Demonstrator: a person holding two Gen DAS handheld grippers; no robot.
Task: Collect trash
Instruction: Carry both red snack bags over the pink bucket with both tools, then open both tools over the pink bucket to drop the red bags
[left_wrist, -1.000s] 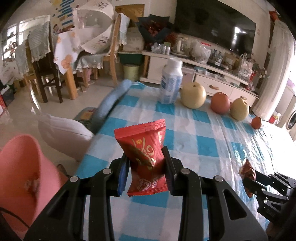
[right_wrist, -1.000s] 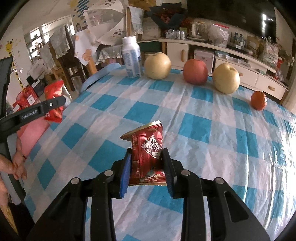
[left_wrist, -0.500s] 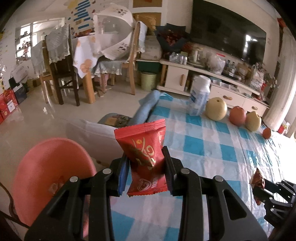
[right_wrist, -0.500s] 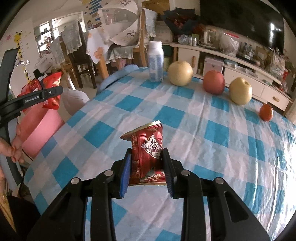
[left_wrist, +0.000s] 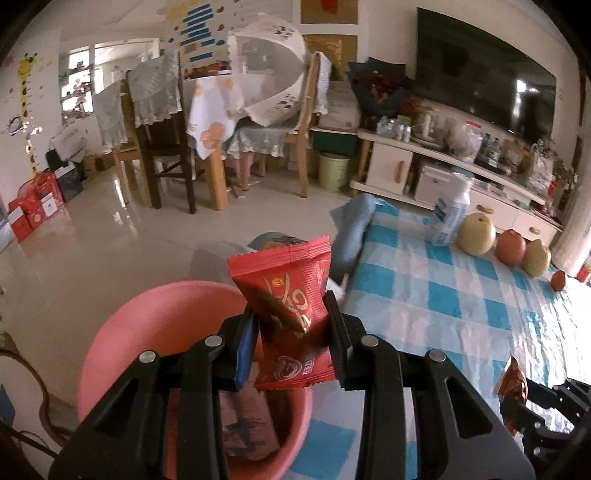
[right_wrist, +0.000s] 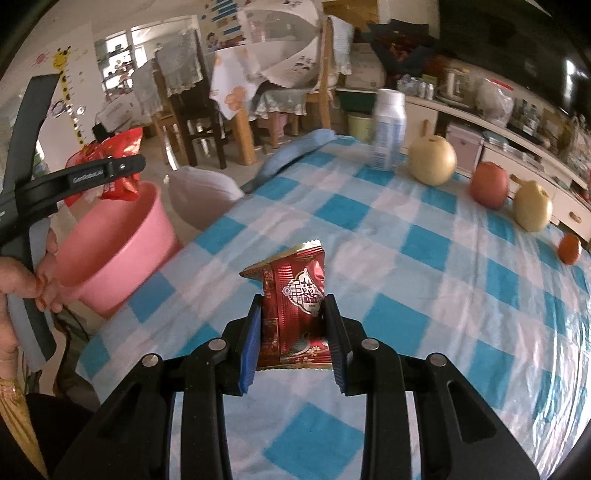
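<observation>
**Two wrappers gripped, pink bin at the tabletop's edge**

Left wrist view: my left gripper (left_wrist: 291, 343) is clamping a crinkly bright red wrapper (left_wrist: 286, 295) with gold script, holding it over the round pink plastic bin (left_wrist: 147, 325). A flat printed packet (left_wrist: 247, 424) is lying inside the bin.

Right wrist view: my right gripper (right_wrist: 293, 338) is pinching a glossy dark red wrapper (right_wrist: 295, 299) with a white emblem, above the blue-and-white checked tabletop (right_wrist: 424, 295). "GenRobot.AI" is printed on the left gripper's finger (right_wrist: 88, 176).
</observation>
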